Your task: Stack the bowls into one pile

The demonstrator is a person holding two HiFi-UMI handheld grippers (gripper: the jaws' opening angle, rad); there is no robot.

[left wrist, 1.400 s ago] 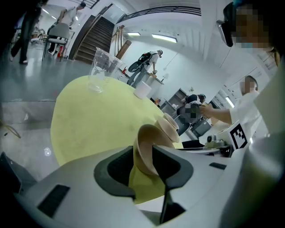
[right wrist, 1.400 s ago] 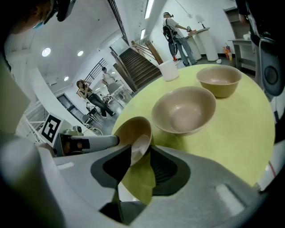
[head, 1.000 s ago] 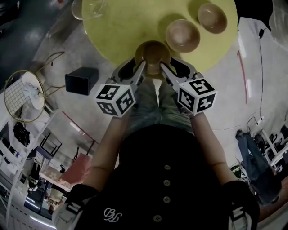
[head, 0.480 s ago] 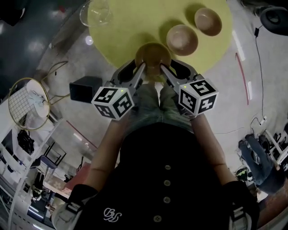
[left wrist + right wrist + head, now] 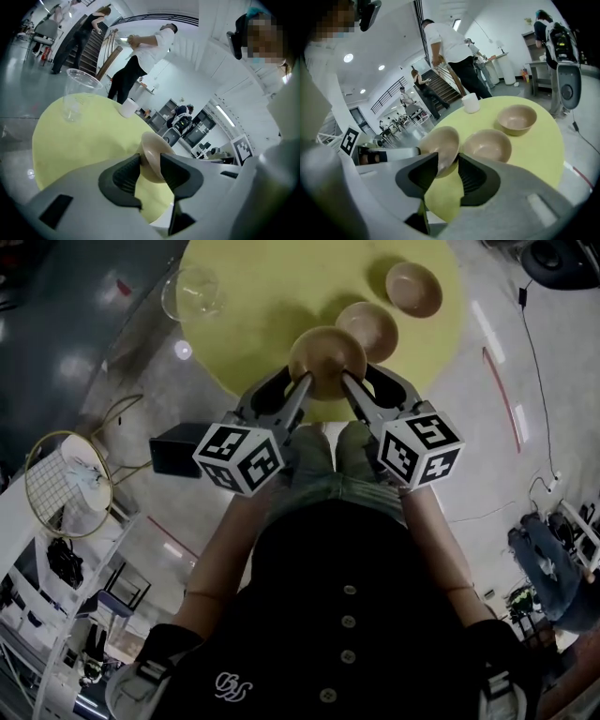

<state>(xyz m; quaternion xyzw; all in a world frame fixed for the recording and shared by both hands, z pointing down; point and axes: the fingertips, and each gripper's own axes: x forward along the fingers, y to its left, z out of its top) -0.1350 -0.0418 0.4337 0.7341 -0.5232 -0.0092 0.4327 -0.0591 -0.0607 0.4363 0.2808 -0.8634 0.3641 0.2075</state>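
Three tan bowls are over the round yellow table (image 5: 253, 306). The nearest bowl (image 5: 326, 357) hangs tilted above the table's near edge, gripped from both sides. My left gripper (image 5: 302, 382) is shut on its left rim, and the rim (image 5: 154, 157) shows pinched between the dark pads. My right gripper (image 5: 349, 381) is shut on its right rim, where the bowl (image 5: 440, 146) sits between the pads. The middle bowl (image 5: 367, 329) (image 5: 487, 146) stands just beyond the held one. Farther right is the last bowl (image 5: 413, 289) (image 5: 516, 119).
A clear plastic cup (image 5: 192, 292) (image 5: 77, 93) stands at the table's left edge, and a small white cup (image 5: 470, 103) at its far side. A black box (image 5: 173, 448) and a wire stand (image 5: 66, 486) are on the floor to the left. People stand in the background.
Both grippers have risen with the near bowl between them, lifting it off the table and closer to the middle bowl. The other two bowls have not moved.
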